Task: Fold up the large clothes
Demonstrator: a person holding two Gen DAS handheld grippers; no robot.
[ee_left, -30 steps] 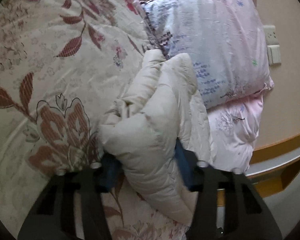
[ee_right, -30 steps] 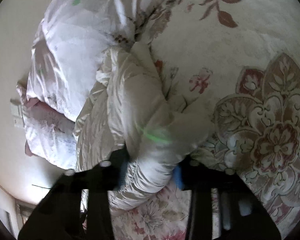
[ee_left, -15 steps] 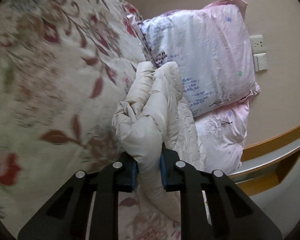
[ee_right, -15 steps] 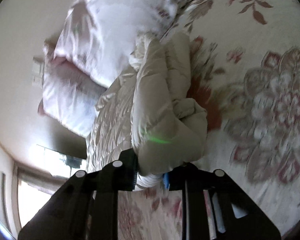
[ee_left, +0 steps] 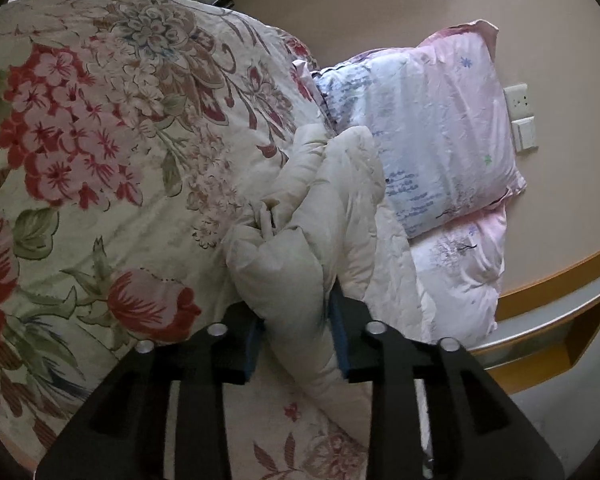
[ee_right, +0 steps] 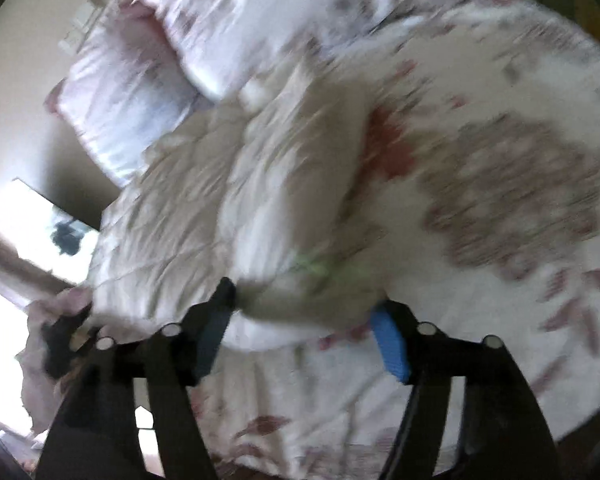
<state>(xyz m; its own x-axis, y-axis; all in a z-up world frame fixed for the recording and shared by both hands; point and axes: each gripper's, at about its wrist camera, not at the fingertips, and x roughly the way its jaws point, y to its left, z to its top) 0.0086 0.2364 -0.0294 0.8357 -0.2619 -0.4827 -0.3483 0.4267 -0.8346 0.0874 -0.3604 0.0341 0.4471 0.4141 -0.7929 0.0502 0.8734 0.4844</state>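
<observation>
Garment: a cream quilted puffer jacket (ee_left: 320,216) lies bunched on a bed covered by a cream bedspread with red and pink flower print (ee_left: 112,152).
Long axis: in the left wrist view the jacket runs from the tongs away toward the pillows, its far end touching a pink-and-white printed pillow (ee_left: 432,136).
Left gripper (ee_left: 296,340): its blue-padded fingers (ee_left: 340,336) are pinched narrow on a thick roll of the jacket's near end.
Right gripper (ee_right: 304,332): spread wide, a blue pad (ee_right: 388,344) on each side of the jacket's near edge; the view is blurred, so I cannot tell whether the pads touch the cloth.
Jacket in right view (ee_right: 236,204): spread flatter, quilted panel leftward, pointing toward the pillows (ee_right: 220,28).
Surroundings: beige wall (ee_left: 380,0) with white switch plates (ee_left: 522,120); wooden bed frame edge (ee_left: 548,320).
</observation>
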